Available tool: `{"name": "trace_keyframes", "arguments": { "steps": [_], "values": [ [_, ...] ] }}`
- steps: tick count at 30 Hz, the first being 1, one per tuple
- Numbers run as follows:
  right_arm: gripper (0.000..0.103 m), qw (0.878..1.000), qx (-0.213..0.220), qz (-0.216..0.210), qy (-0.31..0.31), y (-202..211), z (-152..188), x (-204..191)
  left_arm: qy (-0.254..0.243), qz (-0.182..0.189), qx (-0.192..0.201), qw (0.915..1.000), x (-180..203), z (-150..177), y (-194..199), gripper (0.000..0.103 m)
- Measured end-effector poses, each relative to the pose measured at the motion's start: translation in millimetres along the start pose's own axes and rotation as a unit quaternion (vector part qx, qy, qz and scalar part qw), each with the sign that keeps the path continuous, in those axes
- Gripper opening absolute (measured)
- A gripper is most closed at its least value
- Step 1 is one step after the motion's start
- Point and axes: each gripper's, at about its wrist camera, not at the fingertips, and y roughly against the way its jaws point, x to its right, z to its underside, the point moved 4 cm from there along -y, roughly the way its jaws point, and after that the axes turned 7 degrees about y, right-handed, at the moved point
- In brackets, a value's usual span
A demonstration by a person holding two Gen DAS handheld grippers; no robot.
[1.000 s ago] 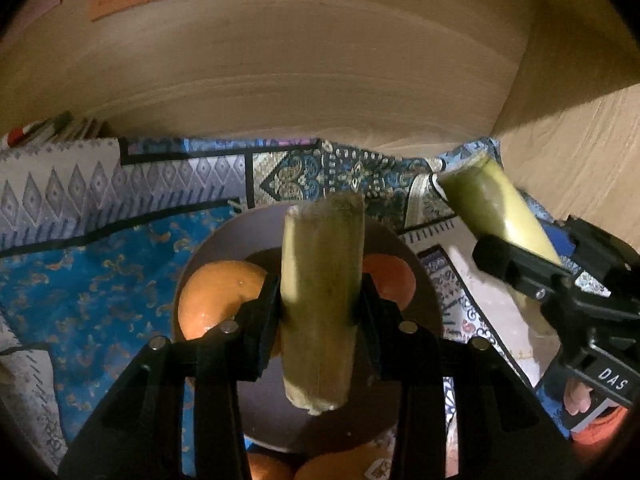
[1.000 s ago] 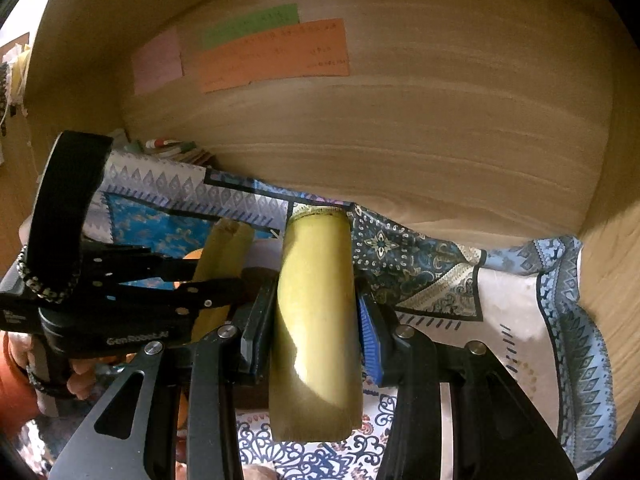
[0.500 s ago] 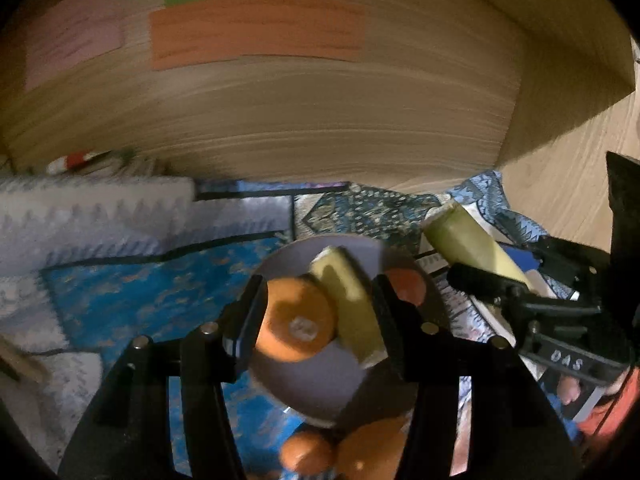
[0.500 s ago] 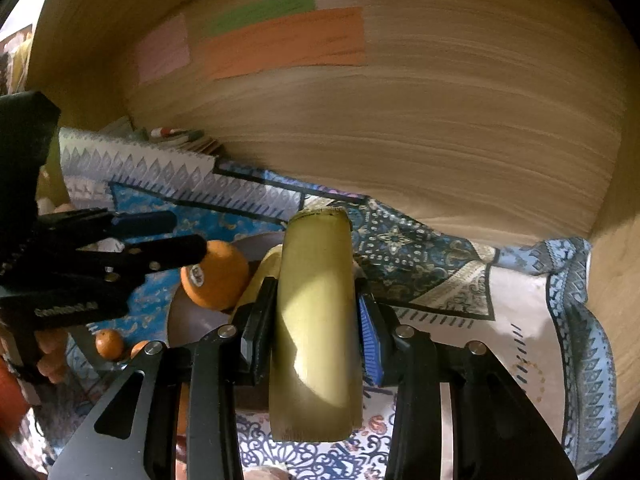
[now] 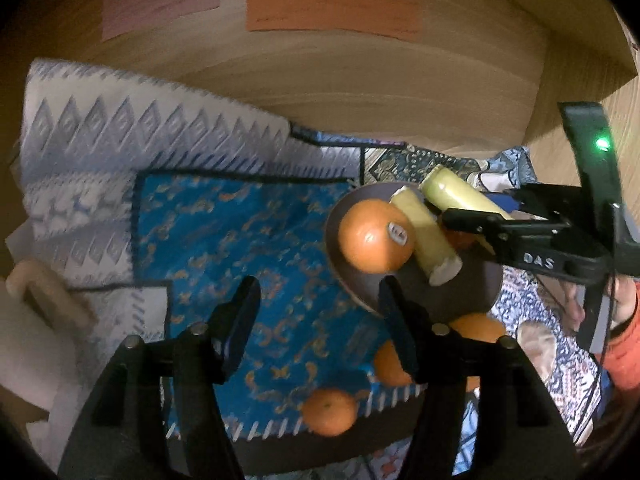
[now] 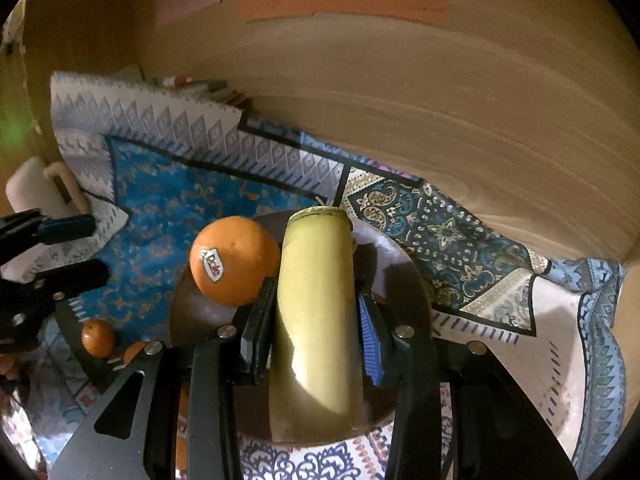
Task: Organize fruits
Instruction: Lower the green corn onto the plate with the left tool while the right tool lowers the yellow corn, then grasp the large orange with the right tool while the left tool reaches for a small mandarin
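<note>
A dark round plate (image 5: 468, 296) holds a big stickered orange (image 5: 374, 236) and a yellow-green cut stalk piece (image 5: 424, 236). My left gripper (image 5: 316, 312) is open and empty, left of and nearer than the plate. My right gripper (image 6: 312, 312) is shut on a second yellow-green stalk piece (image 6: 316, 320), held over the plate (image 6: 404, 280) beside the orange (image 6: 232, 260). That gripper and its stalk (image 5: 460, 196) also show in the left wrist view. Small oranges (image 5: 330, 410) lie on the cloth near the plate.
A patterned blue and white cloth (image 5: 248, 240) covers the surface. A wooden back wall (image 5: 360, 80) with coloured paper notes (image 5: 332, 12) stands behind, and a wooden side wall (image 6: 624, 320) at the right. A pale object (image 5: 44, 300) lies at the left edge.
My left gripper let go of its stalk piece onto the plate, opened, and drew back to the left. My right gripper moved over the plate with its stalk piece.
</note>
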Motion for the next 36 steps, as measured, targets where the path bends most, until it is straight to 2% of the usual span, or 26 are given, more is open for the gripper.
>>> {"name": "trace_keyframes", "arguments": {
  "steps": [2, 5, 18, 23, 29, 36],
  "values": [
    [0.038, 1.0, 0.001, 0.002, 0.001, -1, -2, -1, 0.003, -0.001, -0.001, 1.0, -4, 4, 2, 0.066],
    [0.049, 1.0, 0.014, 0.022, 0.007, 7, -6, -3, 0.004, -0.003, -0.005, 1.0, -8, 7, 3, 0.066],
    [0.051, 0.999, 0.044, 0.018, -0.011, 55, 3, -21, 0.0, 0.01, -0.005, 0.9999, -12, 23, 26, 0.067],
    [0.064, 0.998, 0.064, 0.018, -0.01, 77, 18, -45, -0.01, 0.016, -0.015, 0.9997, -11, 41, 32, 0.068],
    [0.065, 0.999, 0.043, -0.009, -0.006, 68, 38, -75, -0.011, 0.023, -0.038, 0.999, -12, 63, 30, 0.068],
    [0.065, 1.0, 0.009, -0.015, -0.006, 46, 54, -90, -0.006, 0.03, -0.053, 0.9981, -15, 84, 32, 0.068]
  ]
}}
